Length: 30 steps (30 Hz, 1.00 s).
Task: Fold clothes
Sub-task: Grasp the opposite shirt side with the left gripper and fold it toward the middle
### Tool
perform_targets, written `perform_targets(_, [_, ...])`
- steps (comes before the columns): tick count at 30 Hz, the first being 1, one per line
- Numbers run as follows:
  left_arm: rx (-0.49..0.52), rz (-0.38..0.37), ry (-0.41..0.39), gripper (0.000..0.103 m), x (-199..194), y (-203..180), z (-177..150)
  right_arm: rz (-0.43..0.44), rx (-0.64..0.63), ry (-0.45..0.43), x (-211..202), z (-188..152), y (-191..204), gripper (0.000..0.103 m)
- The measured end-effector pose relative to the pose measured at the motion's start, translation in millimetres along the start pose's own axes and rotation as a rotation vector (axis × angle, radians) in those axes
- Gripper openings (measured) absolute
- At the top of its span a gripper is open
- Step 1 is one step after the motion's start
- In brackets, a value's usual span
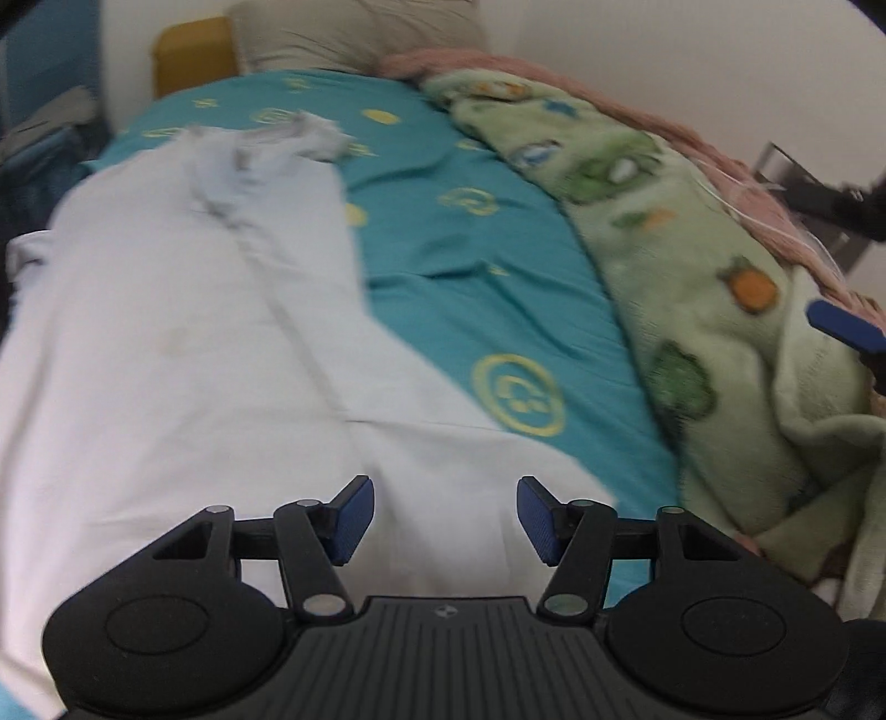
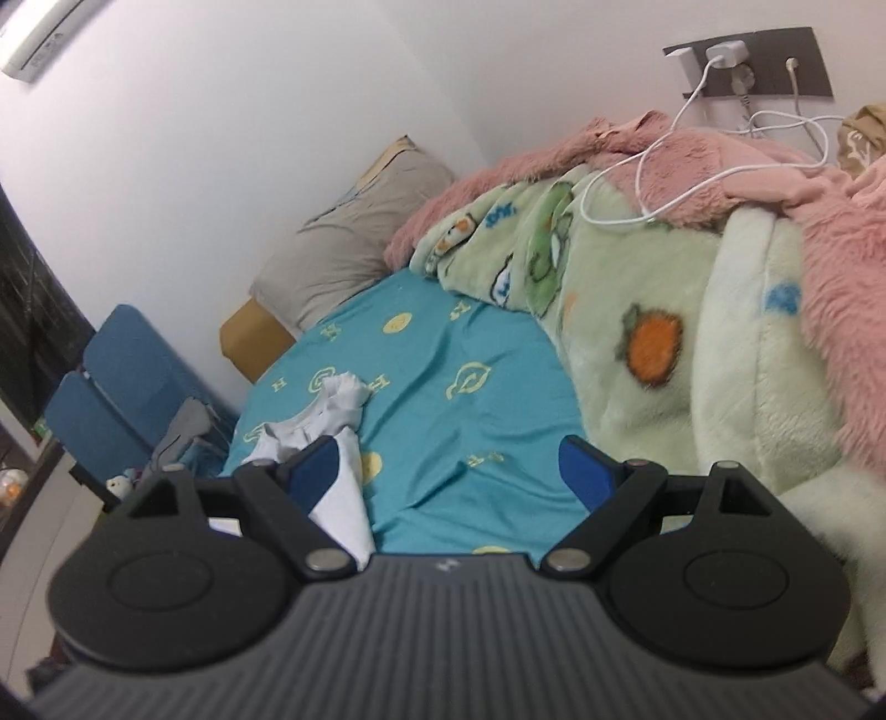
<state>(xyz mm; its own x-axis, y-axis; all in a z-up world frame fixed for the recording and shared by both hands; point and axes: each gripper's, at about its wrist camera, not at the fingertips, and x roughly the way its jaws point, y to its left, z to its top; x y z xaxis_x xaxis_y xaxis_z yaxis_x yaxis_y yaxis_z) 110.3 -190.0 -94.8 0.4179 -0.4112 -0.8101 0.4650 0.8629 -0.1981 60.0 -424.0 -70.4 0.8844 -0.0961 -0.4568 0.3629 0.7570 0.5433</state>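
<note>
White cotton garment (image 1: 183, 310) lies spread lengthwise along the left edge of the teal patterned bed sheet (image 1: 470, 232), likely flattened for folding; left gripper (image 1: 444, 518) hovers over its near hem, fingers wide, empty; right gripper (image 2: 449, 476) over sheet, fingers wide, empty.

Left wrist view: the garment (image 1: 183, 310) lies on the bed sheet (image 1: 470, 232) at left, blanket (image 1: 692, 288) at right, pillow (image 1: 343, 33) top centre
</note>
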Motion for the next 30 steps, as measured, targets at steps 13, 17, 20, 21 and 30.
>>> perform_targets(13, [0.196,-0.062,0.049,0.003,88.7,-51.4,-27.5,-0.046,-0.003,0.000,10.6,-2.1,-11.6,0.088])
perform_targets(17, [0.134,-0.069,0.018,0.002,70.3,-34.6,-30.3,-0.062,-0.008,0.001,11.9,-2.1,-14.5,0.088])
perform_targets(20, [0.043,-0.159,-0.045,0.002,22.6,-12.1,-31.5,-0.060,0.020,0.003,11.6,-1.2,-19.3,0.088])
perform_targets(21, [0.031,-0.175,-0.071,0.002,3.8,-4.0,-34.1,-0.058,0.024,0.006,11.9,-1.4,-19.6,0.088])
perform_targets(30, [-0.221,-0.121,-0.074,0.002,-85.6,100.7,-80.4,-0.018,-0.090,0.071,20.0,-14.3,11.9,0.088])
